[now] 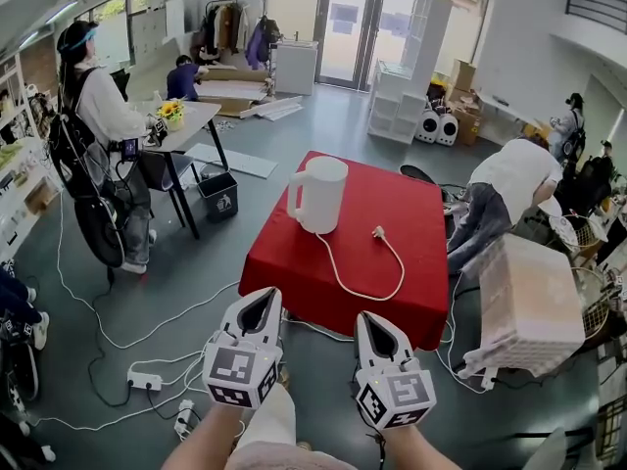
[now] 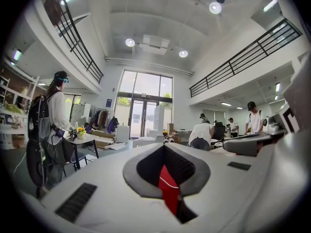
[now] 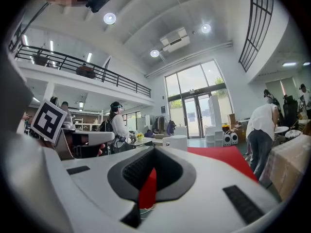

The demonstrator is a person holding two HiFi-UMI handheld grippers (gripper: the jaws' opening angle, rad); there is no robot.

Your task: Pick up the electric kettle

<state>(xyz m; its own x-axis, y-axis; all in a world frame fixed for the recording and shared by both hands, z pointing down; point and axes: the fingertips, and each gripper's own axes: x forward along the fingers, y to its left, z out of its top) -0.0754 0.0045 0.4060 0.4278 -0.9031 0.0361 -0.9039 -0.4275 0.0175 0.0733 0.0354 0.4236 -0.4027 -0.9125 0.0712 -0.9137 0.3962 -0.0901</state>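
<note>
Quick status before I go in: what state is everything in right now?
electric kettle: upright on the red table, not held.
power cord: loose on the table, plug unplugged.
left gripper: shut, empty, short of the table.
right gripper: shut, empty, short of the table.

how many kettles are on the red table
1. The white electric kettle stands upright on the far left part of the red table, with its plug lying loose beside it. No other kettle shows in any view.
</note>
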